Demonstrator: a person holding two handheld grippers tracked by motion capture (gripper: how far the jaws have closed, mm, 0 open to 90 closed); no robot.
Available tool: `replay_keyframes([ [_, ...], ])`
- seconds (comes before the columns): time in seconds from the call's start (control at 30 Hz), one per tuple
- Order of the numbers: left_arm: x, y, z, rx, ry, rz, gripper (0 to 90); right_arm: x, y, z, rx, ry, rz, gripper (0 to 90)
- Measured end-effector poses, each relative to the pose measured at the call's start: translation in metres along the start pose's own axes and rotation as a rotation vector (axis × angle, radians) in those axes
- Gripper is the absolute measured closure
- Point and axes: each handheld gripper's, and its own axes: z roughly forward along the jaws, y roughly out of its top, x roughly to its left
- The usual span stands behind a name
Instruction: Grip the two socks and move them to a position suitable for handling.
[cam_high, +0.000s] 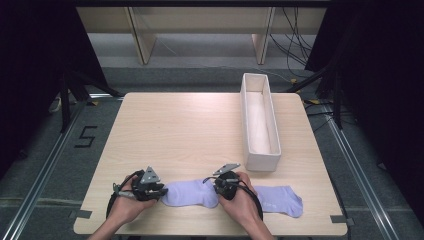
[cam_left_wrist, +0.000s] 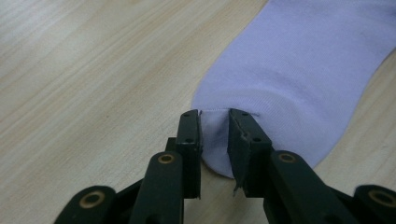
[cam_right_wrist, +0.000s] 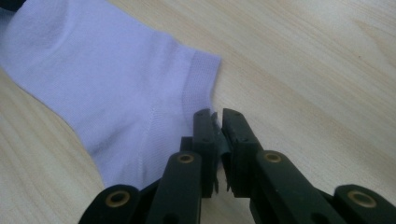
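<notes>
Hands low in frame: left gripper (cam_left_wrist: 215, 122) straddles sock (cam_left_wrist: 299, 70) toe, jaws apart; right gripper (cam_right_wrist: 218, 122) near-closed pinching cuff edge. Grasping step; next, clamp left, lift.

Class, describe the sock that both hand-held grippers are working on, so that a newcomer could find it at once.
Start at the light wooden table and look along its near edge, in front of the long white box. Two pale lilac socks lie there; the sock meant is the left one, between the two hands. The other sock lies right of both.
</notes>
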Motion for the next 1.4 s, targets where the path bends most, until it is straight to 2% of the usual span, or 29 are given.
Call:
replay_keyframes([
  [0.1, 0.001, 0.0, 0.0, -0.005, -0.003, -0.008, 70.3, -0.001, 0.0, -0.001, 0.002, 0.009, 0.001, 83.7],
  [0.17, 0.002, 0.001, -0.003, -0.017, 0.002, -0.011, 67.1, -0.002, 0.0, -0.003, -0.015, 0.016, 0.01, 81.7],
  [0.2, 0.001, 0.001, -0.005, -0.033, 0.001, -0.021, 64.1, -0.003, 0.0, -0.006, -0.03, 0.013, 0.004, 80.9],
  [0.23, 0.001, 0.002, -0.008, -0.05, 0.002, -0.023, 59.8, -0.004, 0.001, -0.01, -0.04, 0.024, 0.023, 80.4],
  [0.3, 0.001, 0.003, -0.013, -0.098, -0.003, -0.034, 51.5, -0.009, 0.001, -0.02, -0.061, 0.013, 0.037, 78.9],
  [0.33, 0.0, 0.003, -0.015, -0.118, 0.002, -0.039, 47.8, -0.012, 0.001, -0.024, -0.077, 0.002, 0.037, 78.0],
  [0.37, -0.001, 0.003, -0.018, -0.13, -0.004, -0.046, 44.8, -0.015, 0.001, -0.029, -0.069, -0.003, 0.036, 76.8],
  [0.4, -0.001, 0.003, -0.018, -0.13, -0.004, -0.046, 42.6, -0.019, -0.001, -0.034, -0.072, -0.007, 0.04, 75.8],
  [0.43, -0.002, 0.004, -0.022, -0.167, -0.012, -0.078, 40.8, -0.024, -0.003, -0.037, -0.084, -0.013, 0.043, 74.7],
  [0.53, -0.003, 0.004, -0.028, -0.195, 0.0, -0.091, 37.9, -0.039, -0.013, -0.052, -0.087, -0.041, 0.059, 70.5],
  [0.57, -0.003, 0.004, -0.028, -0.195, 0.0, -0.091, 37.7, -0.039, -0.013, -0.052, -0.087, -0.041, 0.059, 70.5],
  [0.6, -0.004, 0.004, -0.031, -0.213, -0.007, -0.109, 37.6, -0.05, -0.022, -0.062, -0.085, -0.082, 0.076, 68.8],
  [0.63, -0.004, 0.004, -0.031, -0.213, -0.007, -0.109, 37.6, -0.05, -0.022, -0.062, -0.085, -0.082, 0.076, 68.8],
  [0.67, -0.005, 0.004, -0.031, -0.216, -0.006, -0.107, 37.6, -0.06, -0.031, -0.071, -0.088, -0.115, 0.079, 68.2],
  [0.7, -0.007, 0.004, -0.03, -0.223, -0.003, -0.124, 37.5, -0.066, -0.036, -0.074, -0.098, -0.124, 0.07, 68.1],
  [0.73, -0.006, 0.003, -0.03, -0.21, -0.014, -0.107, 37.5, -0.07, -0.041, -0.078, -0.096, -0.126, 0.084, 67.8],
  [0.8, -0.008, 0.002, -0.029, -0.215, -0.01, -0.112, 37.5, -0.074, -0.046, -0.082, -0.1, -0.129, 0.099, 67.4],
  [0.83, -0.01, 0.003, -0.029, -0.212, -0.018, -0.107, 37.5, -0.077, -0.054, -0.088, -0.086, -0.126, 0.168, 67.1],
  [0.97, -0.015, 0.006, -0.027, -0.218, -0.025, -0.099, 37.5, -0.085, -0.069, -0.097, -0.089, -0.156, 0.201, 66.8],
  [1.0, -0.017, 0.007, -0.027, -0.215, -0.025, -0.096, 37.5, -0.086, -0.072, -0.097, -0.091, -0.149, 0.228, 66.8],
  [1.03, -0.018, 0.008, -0.026, -0.222, -0.035, -0.101, 37.4, -0.089, -0.075, -0.099, -0.085, -0.167, 0.219, 66.8],
  [1.13, -0.02, 0.009, -0.028, -0.222, -0.039, -0.081, 37.2, -0.094, -0.083, -0.101, -0.078, -0.173, 0.243, 66.6],
  [1.17, -0.021, 0.009, -0.029, -0.222, -0.039, -0.088, 37.1, -0.096, -0.085, -0.102, -0.079, -0.165, 0.25, 66.6],
  [1.2, -0.021, 0.008, -0.03, -0.22, -0.038, -0.084, 37.2, -0.095, -0.087, -0.104, -0.068, -0.177, 0.288, 66.6],
  [1.27, -0.021, 0.007, -0.03, -0.224, -0.034, -0.092, 37.2, -0.101, -0.089, -0.106, -0.08, -0.181, 0.268, 66.5],
  [1.37, -0.021, 0.006, -0.031, -0.226, -0.035, -0.094, 37.2, -0.105, -0.091, -0.108, -0.081, -0.195, 0.28, 66.4],
  [1.4, -0.021, 0.007, -0.03, -0.228, -0.035, -0.106, 37.2, -0.107, -0.092, -0.108, -0.078, -0.185, 0.275, 66.0],
])
